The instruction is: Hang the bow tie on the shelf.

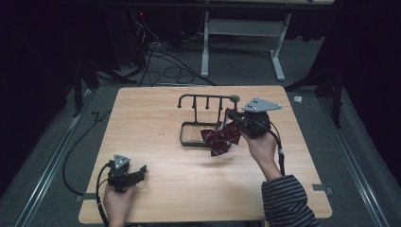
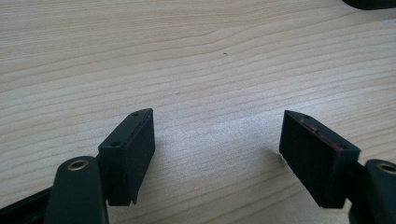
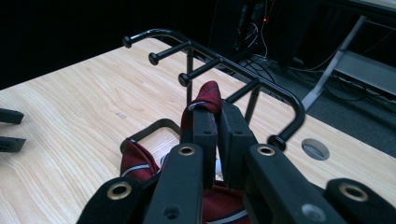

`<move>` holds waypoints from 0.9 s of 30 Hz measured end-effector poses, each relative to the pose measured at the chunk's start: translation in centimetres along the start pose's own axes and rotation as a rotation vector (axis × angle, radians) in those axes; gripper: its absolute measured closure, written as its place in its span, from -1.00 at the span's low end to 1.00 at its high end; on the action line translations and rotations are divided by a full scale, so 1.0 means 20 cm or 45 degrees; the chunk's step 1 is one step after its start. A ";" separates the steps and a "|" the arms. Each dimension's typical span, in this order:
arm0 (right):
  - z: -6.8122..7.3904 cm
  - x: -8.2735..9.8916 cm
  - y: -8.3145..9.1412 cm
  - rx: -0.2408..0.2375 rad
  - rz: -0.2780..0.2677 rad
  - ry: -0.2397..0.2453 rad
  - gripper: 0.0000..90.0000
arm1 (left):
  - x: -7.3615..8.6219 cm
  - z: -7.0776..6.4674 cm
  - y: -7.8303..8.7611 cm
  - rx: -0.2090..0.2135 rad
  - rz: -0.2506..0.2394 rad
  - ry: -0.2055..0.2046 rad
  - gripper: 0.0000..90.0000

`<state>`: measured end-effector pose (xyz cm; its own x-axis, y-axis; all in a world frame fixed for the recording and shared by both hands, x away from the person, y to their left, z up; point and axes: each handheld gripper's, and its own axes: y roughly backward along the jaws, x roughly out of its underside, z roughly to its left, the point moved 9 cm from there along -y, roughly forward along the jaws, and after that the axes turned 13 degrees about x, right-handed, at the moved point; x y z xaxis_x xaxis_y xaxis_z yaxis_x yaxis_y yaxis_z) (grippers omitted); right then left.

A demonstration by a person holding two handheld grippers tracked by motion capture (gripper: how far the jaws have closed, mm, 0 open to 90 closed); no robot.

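Note:
A dark red striped tie (image 1: 221, 138) hangs in a bunch over the table, just right of a black peg rack (image 1: 206, 98) that stands on a frame base (image 1: 191, 140). My right gripper (image 1: 235, 116) is shut on a fold of the tie. In the right gripper view the red cloth (image 3: 208, 92) sticks up between the closed pads of the right gripper (image 3: 217, 122), close below the rack's pegs (image 3: 187, 77). My left gripper (image 1: 139, 171) rests near the table's front left. Its jaws stand open over bare wood, and the left gripper (image 2: 217, 149) has nothing between its pads.
The wooden table (image 1: 156, 113) has a round grey cable hole (image 1: 234, 98) behind the rack. Cables (image 1: 165, 71) and a white desk frame (image 1: 243, 28) lie on the floor beyond the far edge. A striped sleeve (image 1: 286, 201) comes in at the bottom right.

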<state>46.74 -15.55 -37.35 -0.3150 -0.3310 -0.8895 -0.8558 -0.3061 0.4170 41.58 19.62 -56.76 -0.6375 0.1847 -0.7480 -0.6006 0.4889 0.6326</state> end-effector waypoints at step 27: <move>0.10 -0.04 -0.15 -0.038 0.060 0.018 0.96 | 0.00 0.00 0.00 0.002 0.004 0.000 -0.39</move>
<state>48.80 -12.56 -38.31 -0.3492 -0.3580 -0.8660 -0.8273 -0.3162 0.4643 41.55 19.66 -56.76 -0.6391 0.1864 -0.7462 -0.5978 0.4899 0.6345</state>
